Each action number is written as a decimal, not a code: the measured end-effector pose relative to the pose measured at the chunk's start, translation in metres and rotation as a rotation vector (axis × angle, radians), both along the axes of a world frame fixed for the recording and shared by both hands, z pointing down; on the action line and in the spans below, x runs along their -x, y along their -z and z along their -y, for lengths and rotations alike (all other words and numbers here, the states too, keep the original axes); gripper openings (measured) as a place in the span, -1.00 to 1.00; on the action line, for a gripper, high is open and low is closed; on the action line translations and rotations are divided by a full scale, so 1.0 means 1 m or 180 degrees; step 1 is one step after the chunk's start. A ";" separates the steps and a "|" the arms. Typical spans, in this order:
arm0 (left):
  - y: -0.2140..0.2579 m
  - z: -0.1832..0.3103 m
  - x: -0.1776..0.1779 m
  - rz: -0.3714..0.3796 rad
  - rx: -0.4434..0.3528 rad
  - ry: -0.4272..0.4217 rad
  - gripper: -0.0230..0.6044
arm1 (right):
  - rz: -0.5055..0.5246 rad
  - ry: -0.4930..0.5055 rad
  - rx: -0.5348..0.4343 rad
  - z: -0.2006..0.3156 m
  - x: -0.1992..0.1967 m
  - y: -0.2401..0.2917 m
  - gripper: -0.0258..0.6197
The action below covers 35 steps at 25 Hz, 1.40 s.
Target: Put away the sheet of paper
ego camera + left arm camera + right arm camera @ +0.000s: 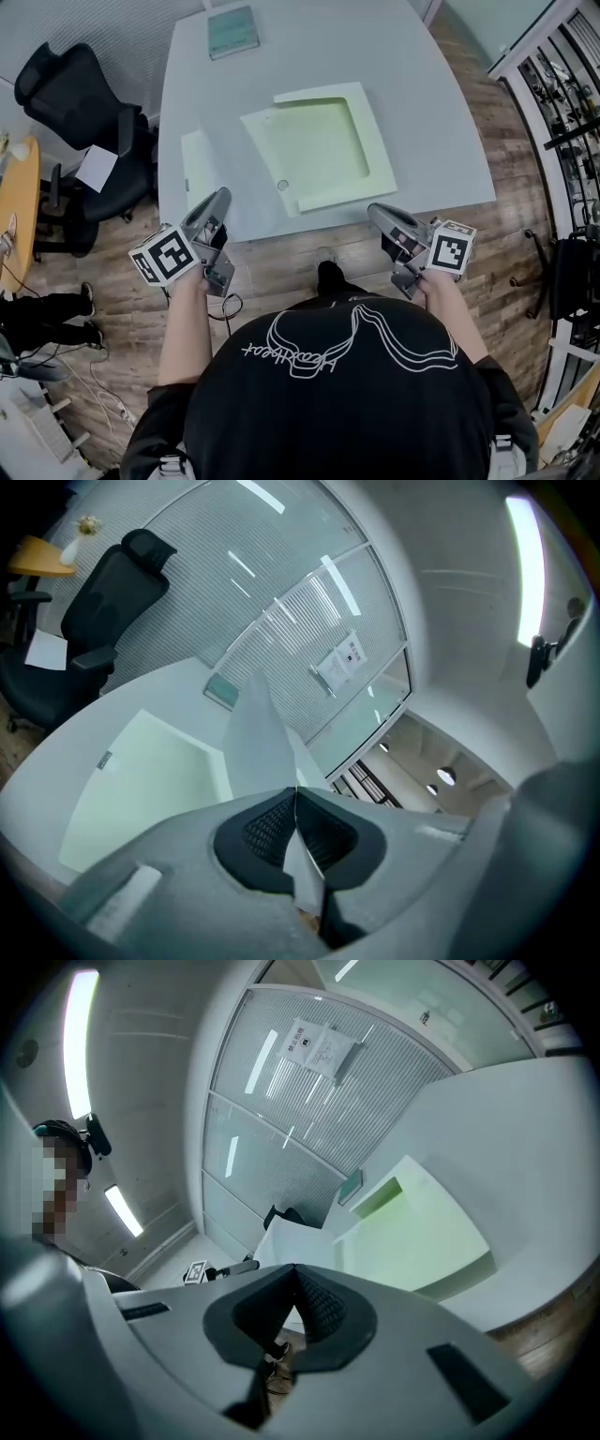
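Note:
A small white sheet of paper (198, 165) hangs over the table's near left part, and my left gripper (222, 194) is shut on its near edge. In the left gripper view the sheet (255, 733) rises from the closed jaws (296, 791). A pale green folder (319, 145) lies flat in the middle of the grey table (441, 141), to the right of the sheet. My right gripper (373, 210) hovers at the table's near edge, right of the folder, shut and empty. Its own view shows the pads meeting (293, 1267), with the sheet (291, 1239) and the folder (422, 1232) beyond.
A teal book (232, 31) lies at the table's far edge. A black office chair (84, 112) stands close to the table's left side, with an orange table (19, 197) beyond it. Metal shelving (562, 84) lines the right. Wooden floor surrounds the table.

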<state>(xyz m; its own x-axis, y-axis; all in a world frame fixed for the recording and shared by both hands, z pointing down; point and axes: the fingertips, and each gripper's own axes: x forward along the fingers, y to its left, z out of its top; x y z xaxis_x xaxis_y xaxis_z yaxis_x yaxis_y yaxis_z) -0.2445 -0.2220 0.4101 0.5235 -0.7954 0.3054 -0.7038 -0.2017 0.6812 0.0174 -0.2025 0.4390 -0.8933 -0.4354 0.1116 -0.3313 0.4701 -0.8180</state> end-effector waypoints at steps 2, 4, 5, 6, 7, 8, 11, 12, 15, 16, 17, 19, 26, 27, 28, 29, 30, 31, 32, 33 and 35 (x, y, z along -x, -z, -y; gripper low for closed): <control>0.001 0.008 0.000 -0.0017 -0.0019 0.0002 -0.89 | -0.0011 0.0027 0.0014 0.004 0.002 -0.001 -0.89; 0.000 0.012 0.001 -0.0059 -0.0022 0.0013 -0.89 | -0.0025 0.0055 0.0024 0.006 0.004 -0.002 -0.89; 0.000 0.013 0.001 -0.0102 -0.0023 0.0018 -0.89 | -0.0027 0.0069 0.0025 0.007 0.005 -0.002 -0.89; 0.000 0.015 0.001 -0.0157 -0.0025 0.0023 -0.89 | -0.0025 0.0085 0.0023 0.007 0.006 -0.002 -0.89; -0.001 0.016 0.001 -0.0216 -0.0024 0.0032 -0.89 | -0.0022 0.0102 0.0021 0.007 0.007 -0.002 -0.89; -0.002 0.017 0.001 -0.0275 -0.0021 0.0045 -0.89 | -0.0019 0.0119 0.0023 0.007 0.007 -0.002 -0.89; -0.007 0.019 0.000 -0.0454 -0.0044 0.0086 -0.89 | 0.0021 0.0132 0.0073 0.007 0.007 -0.004 -0.89; -0.008 0.020 0.000 -0.0513 -0.0067 0.0092 -0.89 | 0.0051 0.0125 0.0100 0.008 0.007 -0.005 -0.89; -0.015 0.022 0.000 -0.0594 -0.0100 0.0106 -0.89 | 0.0085 0.0118 0.0137 0.009 0.007 -0.005 -0.89; -0.019 0.022 0.001 -0.0593 -0.0099 0.0109 -0.89 | 0.0076 0.0124 0.0138 0.009 0.007 -0.005 -0.89; -0.023 0.023 0.001 -0.0592 -0.0096 0.0111 -0.89 | 0.0077 0.0131 0.0143 0.010 0.007 -0.006 -0.89; -0.032 0.023 0.001 -0.0632 -0.0086 0.0117 -0.89 | 0.0120 0.0144 0.0165 0.010 0.007 -0.005 -0.89; -0.064 0.017 0.003 -0.0678 0.0085 0.0181 -0.89 | 0.0206 0.0147 0.0186 0.011 0.005 -0.008 -0.89; -0.066 0.017 0.004 -0.0683 0.0098 0.0195 -0.89 | 0.0219 0.0147 0.0188 0.011 0.004 -0.008 -0.89; -0.068 0.017 0.004 -0.0700 0.0102 0.0198 -0.89 | 0.0235 0.0148 0.0195 0.010 0.004 -0.009 -0.89; -0.069 0.018 0.002 -0.0728 0.0094 0.0189 -0.89 | 0.0250 0.0149 0.0204 0.010 0.004 -0.011 -0.89; -0.070 0.019 -0.001 -0.0759 0.0085 0.0172 -0.89 | 0.0263 0.0149 0.0212 0.009 0.003 -0.012 -0.89; -0.071 0.021 -0.003 -0.0779 0.0089 0.0159 -0.89 | 0.0271 0.0146 0.0220 0.009 0.003 -0.013 -0.89; -0.073 0.022 -0.005 -0.0780 0.0113 0.0153 -0.89 | 0.0276 0.0139 0.0227 0.010 0.002 -0.014 -0.89; -0.076 0.023 -0.007 -0.0776 0.0146 0.0153 -0.89 | 0.0282 0.0131 0.0234 0.010 0.002 -0.015 -0.89; -0.081 0.025 -0.009 -0.0795 0.0203 0.0151 -0.89 | 0.0295 0.0117 0.0248 0.011 0.002 -0.016 -0.89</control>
